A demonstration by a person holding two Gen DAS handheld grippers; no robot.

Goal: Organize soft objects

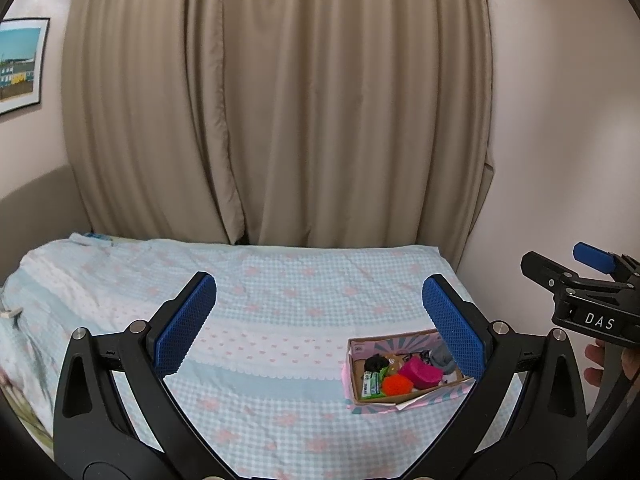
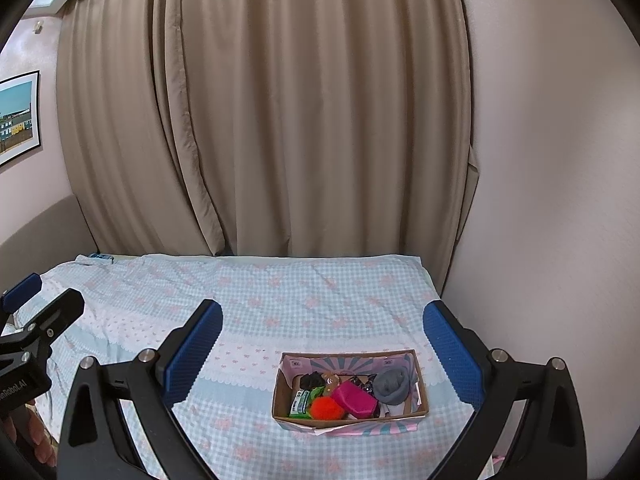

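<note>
I have both grippers hanging above the bed with nothing in them, the left gripper and right gripper each spread wide, which I judge leaves either ready to drop in. The cardboard box lies at about 5 o'clock in the right wrist view, holding an orange pom-pom, a pink pouch and a grey sock heaped together. The bed wears a blue-and-pink checked sheet, with beige curtains at 12 o'clock.
</note>
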